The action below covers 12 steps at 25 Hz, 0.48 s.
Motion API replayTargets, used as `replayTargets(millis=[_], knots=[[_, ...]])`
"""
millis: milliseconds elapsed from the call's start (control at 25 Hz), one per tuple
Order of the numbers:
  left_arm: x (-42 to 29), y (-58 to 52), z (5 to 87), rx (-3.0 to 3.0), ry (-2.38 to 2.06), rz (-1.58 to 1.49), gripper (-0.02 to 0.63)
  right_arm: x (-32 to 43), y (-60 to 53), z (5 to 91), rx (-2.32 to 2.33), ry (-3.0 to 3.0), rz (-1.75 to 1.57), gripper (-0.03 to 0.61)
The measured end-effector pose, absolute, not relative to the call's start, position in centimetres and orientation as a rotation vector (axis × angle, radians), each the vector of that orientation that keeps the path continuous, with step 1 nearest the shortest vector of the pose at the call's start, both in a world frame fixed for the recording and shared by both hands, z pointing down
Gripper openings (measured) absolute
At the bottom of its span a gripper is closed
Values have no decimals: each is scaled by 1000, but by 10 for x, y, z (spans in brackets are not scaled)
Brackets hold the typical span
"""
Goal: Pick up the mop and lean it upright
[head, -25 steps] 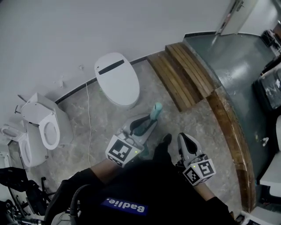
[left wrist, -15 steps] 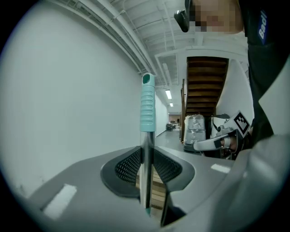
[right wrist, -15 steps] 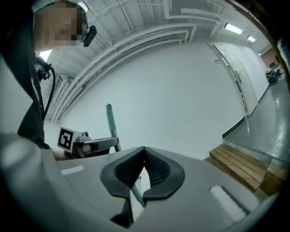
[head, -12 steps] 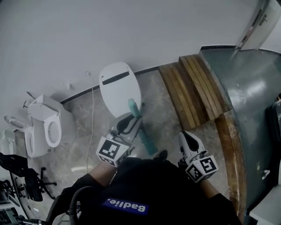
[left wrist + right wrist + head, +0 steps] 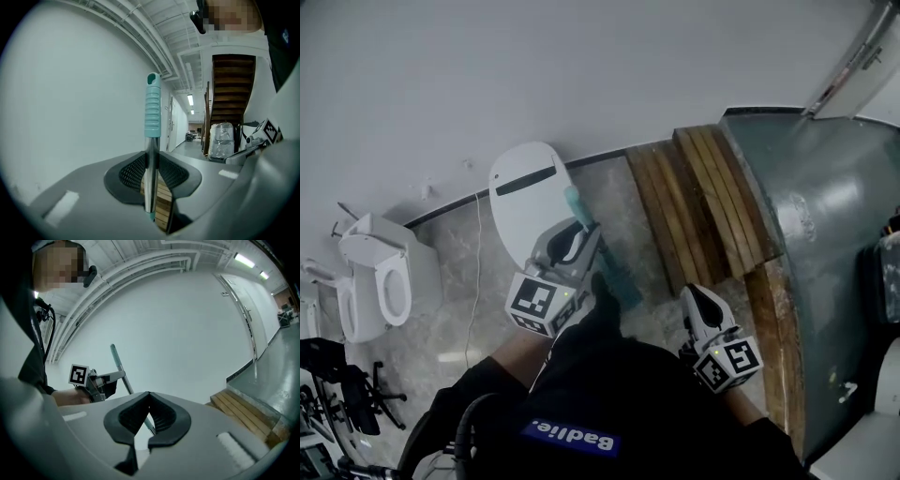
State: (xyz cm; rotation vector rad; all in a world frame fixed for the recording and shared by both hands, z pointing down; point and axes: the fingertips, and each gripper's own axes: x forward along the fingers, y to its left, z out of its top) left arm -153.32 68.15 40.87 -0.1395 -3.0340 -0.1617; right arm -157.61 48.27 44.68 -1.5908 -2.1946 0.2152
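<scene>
The mop is a metal shaft (image 5: 150, 183) with a ribbed teal grip (image 5: 152, 112) at its end. My left gripper (image 5: 150, 154) is shut on the shaft just below the grip, and the handle stands nearly upright in the left gripper view. In the head view the left gripper (image 5: 579, 234) holds the teal grip (image 5: 575, 202) over the closed toilet's edge, and a teal lower part of the mop (image 5: 623, 289) runs down toward my foot. The mop head is hidden. My right gripper (image 5: 693, 293) hangs apart at the right, its jaws (image 5: 149, 394) shut on nothing.
A toilet with closed lid (image 5: 523, 202) stands by the white wall, a second one with open seat (image 5: 380, 281) farther left. A wooden step (image 5: 694, 202) borders a raised grey floor (image 5: 825, 216). A white cable (image 5: 476, 272) crosses the marble floor. Stairs (image 5: 233, 93) rise behind.
The left gripper has carried the mop handle up and to the left, toward the closed toilet, and the handle stands steeper. The right gripper has stayed low at the right.
</scene>
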Motion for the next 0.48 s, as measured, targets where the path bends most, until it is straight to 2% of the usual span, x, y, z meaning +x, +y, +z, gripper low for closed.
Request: replayTargets(millis=[240,480], knots=[[-1616,731,433,-49,-2990,-272,109,-1676,528,431,-1437,-2320,242,5],[-1677,780,438,43,-2964,-300,112,-1710,609,423,-1528,-2307,142,5]])
